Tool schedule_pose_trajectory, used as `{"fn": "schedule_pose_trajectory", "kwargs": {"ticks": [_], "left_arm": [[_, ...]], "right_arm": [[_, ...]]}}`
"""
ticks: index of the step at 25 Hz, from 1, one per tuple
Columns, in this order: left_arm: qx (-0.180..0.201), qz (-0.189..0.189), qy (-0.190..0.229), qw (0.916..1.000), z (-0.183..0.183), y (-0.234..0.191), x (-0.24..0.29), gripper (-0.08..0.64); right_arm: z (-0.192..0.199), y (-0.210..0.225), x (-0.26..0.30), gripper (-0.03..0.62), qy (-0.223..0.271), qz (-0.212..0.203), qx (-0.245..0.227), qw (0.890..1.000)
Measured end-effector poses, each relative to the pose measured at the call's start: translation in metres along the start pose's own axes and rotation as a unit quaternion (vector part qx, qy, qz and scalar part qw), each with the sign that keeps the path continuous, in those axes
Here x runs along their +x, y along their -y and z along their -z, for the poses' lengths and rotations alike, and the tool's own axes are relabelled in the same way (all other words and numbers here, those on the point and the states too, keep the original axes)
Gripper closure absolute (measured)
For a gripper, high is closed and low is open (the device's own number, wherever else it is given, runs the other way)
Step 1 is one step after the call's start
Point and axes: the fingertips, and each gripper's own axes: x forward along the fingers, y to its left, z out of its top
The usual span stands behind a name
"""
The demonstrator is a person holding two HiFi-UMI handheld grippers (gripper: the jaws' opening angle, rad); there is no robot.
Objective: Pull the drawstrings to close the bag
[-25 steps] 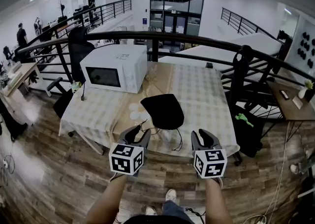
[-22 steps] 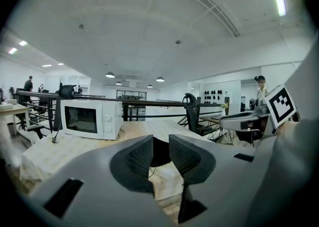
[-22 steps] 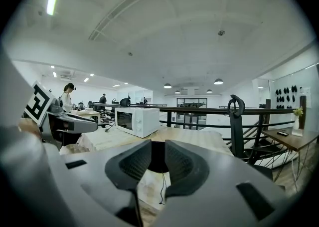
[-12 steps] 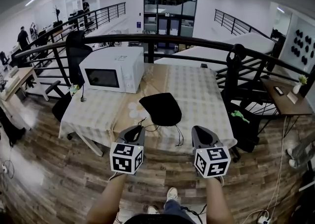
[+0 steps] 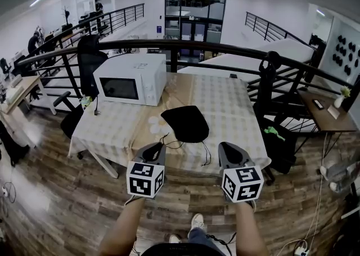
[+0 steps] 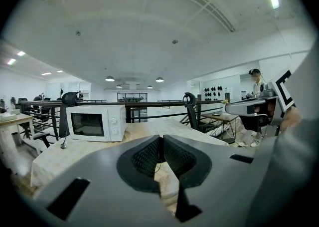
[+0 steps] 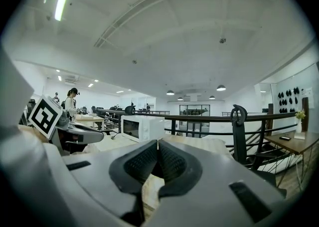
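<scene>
A black drawstring bag (image 5: 185,124) lies on the checked table (image 5: 225,103), its mouth towards me. One thin cord (image 5: 165,139) runs from the mouth to my left gripper (image 5: 156,147). Its jaws have just been closing, and in the left gripper view (image 6: 161,143) the pads meet with a thin string pinched between them. A second cord (image 5: 205,155) trails towards the table's front edge, just left of my right gripper (image 5: 226,147). That gripper is shut (image 7: 157,146). Something dark shows under its pads, but I cannot tell whether it is the cord.
A white microwave (image 5: 132,79) stands at the table's back left, well behind the bag. A black railing (image 5: 180,44) curves behind the table, with a dark office chair (image 5: 90,58) at the left. Wooden floor lies below the front edge.
Both grippers' jaws were open a second ago and are now closed. The right cord's loop has straightened a little. The bag has stayed where it was.
</scene>
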Motion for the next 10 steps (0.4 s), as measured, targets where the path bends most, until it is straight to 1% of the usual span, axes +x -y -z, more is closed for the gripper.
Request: {"fn": "schedule_pose_trajectory", "kwargs": {"ticks": [10], "left_arm": [[-0.002, 0.003, 0.0, 1.0, 0.003, -0.0023, -0.0043, 0.515]], "right_arm": [[-0.0028, -0.0072, -0.0024, 0.566, 0.004, 0.001, -0.007, 1.0]]}}
